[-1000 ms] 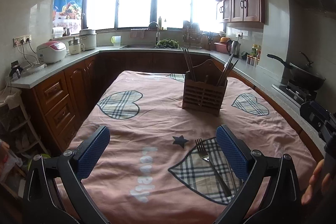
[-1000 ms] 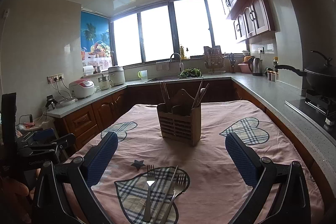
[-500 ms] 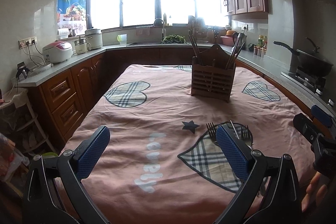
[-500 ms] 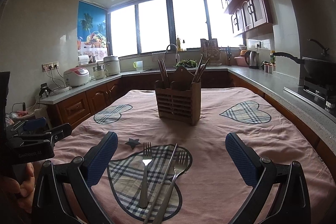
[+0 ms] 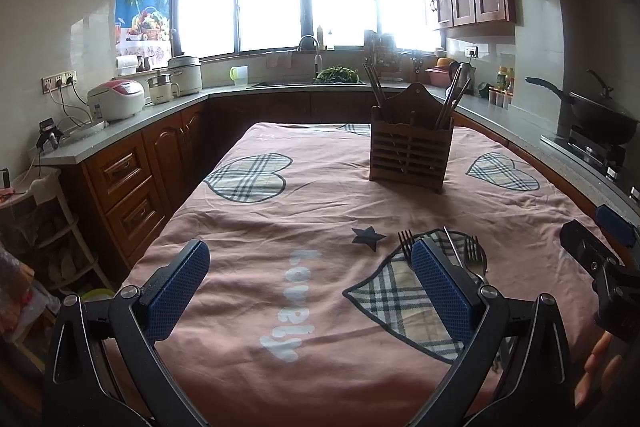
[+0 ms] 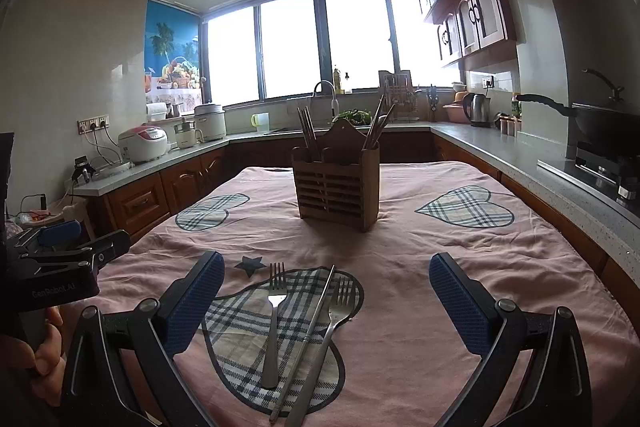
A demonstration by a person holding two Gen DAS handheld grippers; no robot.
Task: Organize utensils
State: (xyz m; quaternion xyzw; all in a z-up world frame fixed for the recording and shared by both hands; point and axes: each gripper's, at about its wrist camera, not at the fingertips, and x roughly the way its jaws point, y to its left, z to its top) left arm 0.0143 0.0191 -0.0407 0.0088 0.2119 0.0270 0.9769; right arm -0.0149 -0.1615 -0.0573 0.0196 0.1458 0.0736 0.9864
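Two steel forks, the left fork [image 6: 274, 319] and the right fork [image 6: 332, 323], lie with a steel chopstick [image 6: 308, 339] between them on a plaid heart of the pink tablecloth [image 6: 420, 267]. A wooden utensil holder [image 6: 338, 187] with chopsticks in it stands further back. My right gripper [image 6: 326, 291] is open and empty, just above and before the forks. My left gripper [image 5: 306, 277] is open and empty, to their left; its right finger [image 5: 438, 283] hides part of the forks [image 5: 472, 255]. The holder also shows in the left wrist view [image 5: 410, 153].
Kitchen counters run around the table: a rice cooker [image 5: 116, 99] on the left, a sink [image 5: 312, 67] at the back, a wok on a stove [image 5: 596, 119] on the right. The other gripper shows at each view's edge.
Both grippers have drawn back and tilted slightly; the holder and forks have shifted in view. Both stay open and empty.
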